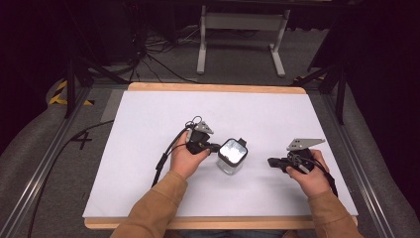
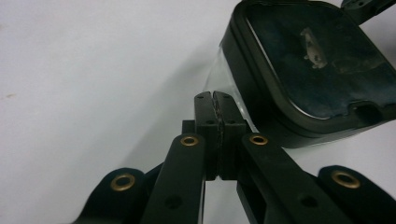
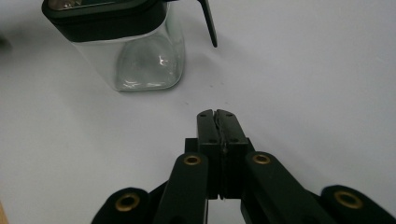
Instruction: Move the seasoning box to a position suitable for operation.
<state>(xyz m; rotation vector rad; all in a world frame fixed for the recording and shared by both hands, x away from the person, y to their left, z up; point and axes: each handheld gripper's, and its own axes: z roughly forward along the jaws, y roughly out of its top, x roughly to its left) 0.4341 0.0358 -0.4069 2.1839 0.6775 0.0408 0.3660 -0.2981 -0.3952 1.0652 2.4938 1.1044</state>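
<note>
Here, the left gripper [image 1: 214, 147], jaws together, touches an upright glass jar [image 1: 231, 156]; the right gripper [image 1: 272, 162], also closed, sits well apart.

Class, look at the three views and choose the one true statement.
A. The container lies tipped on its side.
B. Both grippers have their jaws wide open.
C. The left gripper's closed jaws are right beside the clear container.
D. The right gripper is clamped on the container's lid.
C: the left gripper has its jaws pressed together with the tips right by the wall of the upright clear container, while the right gripper, also shut, sits apart from it.
</note>
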